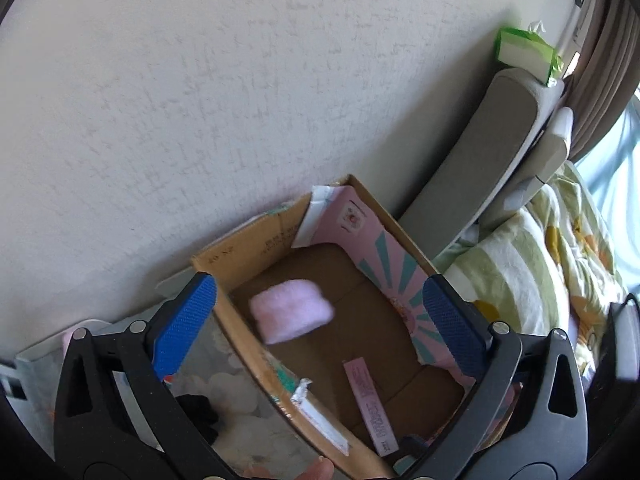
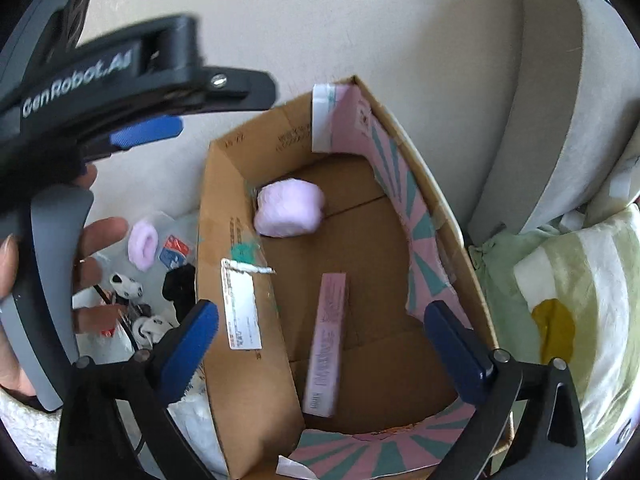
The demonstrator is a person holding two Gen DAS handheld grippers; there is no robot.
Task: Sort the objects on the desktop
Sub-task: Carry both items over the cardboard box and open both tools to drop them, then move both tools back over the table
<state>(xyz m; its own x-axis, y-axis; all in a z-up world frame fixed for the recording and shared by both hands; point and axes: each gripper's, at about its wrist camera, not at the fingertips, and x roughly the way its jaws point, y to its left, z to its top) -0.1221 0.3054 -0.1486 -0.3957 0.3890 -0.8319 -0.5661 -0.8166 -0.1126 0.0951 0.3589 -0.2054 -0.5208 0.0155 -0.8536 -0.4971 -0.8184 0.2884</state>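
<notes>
An open cardboard box stands against the wall. On its floor lie a fluffy pink bundle and a slim pink carton; both look blurred. My left gripper hangs open over the box. The bundle shows between its blue pads, apart from them. My right gripper is open above the box too, with the slim carton below its gap and touching neither pad. In the right wrist view, one of the left gripper's fingers juts in from the upper left.
Left of the box, a fluffy pink ring and small black-and-white items lie on clear plastic, beside a person's hand. Right of the box are a grey padded headboard with a green tissue pack on top, and a quilt.
</notes>
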